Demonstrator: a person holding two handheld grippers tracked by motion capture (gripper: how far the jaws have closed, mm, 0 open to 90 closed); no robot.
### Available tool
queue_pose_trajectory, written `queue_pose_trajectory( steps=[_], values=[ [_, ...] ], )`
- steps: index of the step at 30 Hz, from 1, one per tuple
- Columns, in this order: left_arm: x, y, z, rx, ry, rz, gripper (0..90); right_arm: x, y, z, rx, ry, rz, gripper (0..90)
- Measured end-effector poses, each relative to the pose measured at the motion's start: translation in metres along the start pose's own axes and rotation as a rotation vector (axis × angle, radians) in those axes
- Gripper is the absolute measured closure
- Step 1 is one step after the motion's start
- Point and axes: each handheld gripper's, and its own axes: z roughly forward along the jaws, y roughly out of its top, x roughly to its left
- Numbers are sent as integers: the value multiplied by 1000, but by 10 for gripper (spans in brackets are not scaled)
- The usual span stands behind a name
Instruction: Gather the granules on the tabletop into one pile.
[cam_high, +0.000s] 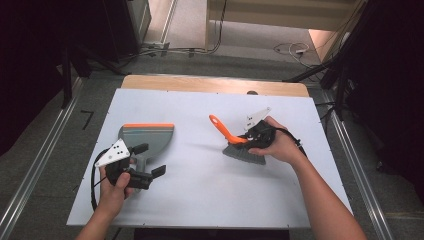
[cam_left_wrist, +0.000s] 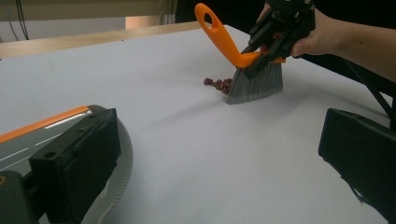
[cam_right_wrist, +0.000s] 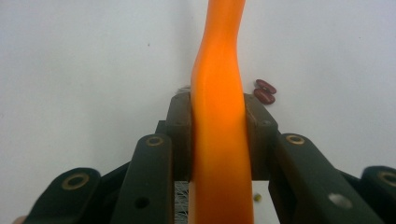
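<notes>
With the right hand-held gripper (cam_high: 248, 140) clamped on the brush's orange handle (cam_right_wrist: 218, 140) and the left hand-held gripper (cam_high: 145, 161) open astride the dustpan (cam_high: 148, 136) handle, sweeping the red beans (cam_left_wrist: 218, 84) is underway; next, push them across the counter (cam_high: 200, 190) towards the pan.

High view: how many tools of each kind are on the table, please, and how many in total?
brush: 1
dustpan: 1
grippers: 2, the left gripper and the right gripper
Total: 4

Orange-handled brush (cam_high: 240, 145) upright – grey bristles touching red beans (cam_left_wrist: 219, 84); dustpan (cam_high: 147, 137) flat.
</notes>
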Motion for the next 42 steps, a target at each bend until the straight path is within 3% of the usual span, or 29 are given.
queue_pose_trajectory(
  steps=[10, 27, 33, 42],
  values=[
    [0, 0, 1, 0, -3, 1, 0, -17, 6, 5, -9, 13, 15, 672],
    [0, 0, 0, 0, -1, 0, 0, -27, 16, 12, -16, 9, 27, 672],
    [0, 0, 0, -1, -2, 1, 0, -27, 17, 12, -23, 12, 21, 672],
    [0, 0, -1, -2, -1, 2, 0, -17, 20, 8, -50, 33, 9, 677]
  ],
)
